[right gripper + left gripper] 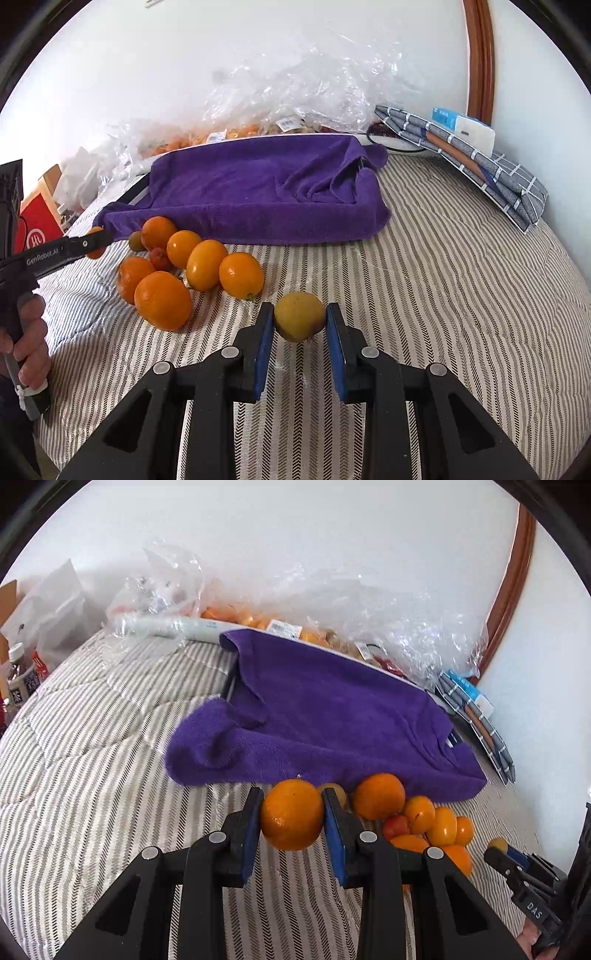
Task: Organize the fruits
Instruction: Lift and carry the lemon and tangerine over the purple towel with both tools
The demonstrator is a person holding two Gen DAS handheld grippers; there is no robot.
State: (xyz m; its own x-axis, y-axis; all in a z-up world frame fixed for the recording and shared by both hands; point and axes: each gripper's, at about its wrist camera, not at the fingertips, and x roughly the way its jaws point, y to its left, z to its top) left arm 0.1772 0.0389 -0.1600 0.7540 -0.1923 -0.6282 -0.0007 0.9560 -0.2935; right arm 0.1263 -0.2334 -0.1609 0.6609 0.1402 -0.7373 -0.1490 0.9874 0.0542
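Left gripper (292,814) clamped on an orange (291,814) | right gripper (300,323) clamped on a yellowish fruit (299,320) | fruit pile (184,269) between them | purple towel (258,192) beyond the fingertips, on striped bedding (443,295)

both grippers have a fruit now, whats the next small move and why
Probably carry the orange held in the left gripper forward and set it on the purple towel. The right gripper already clamps a yellowish fruit apart from the pile, and the towel-lined tray just behind the pile looks like the sorting spot, though that is a guess.
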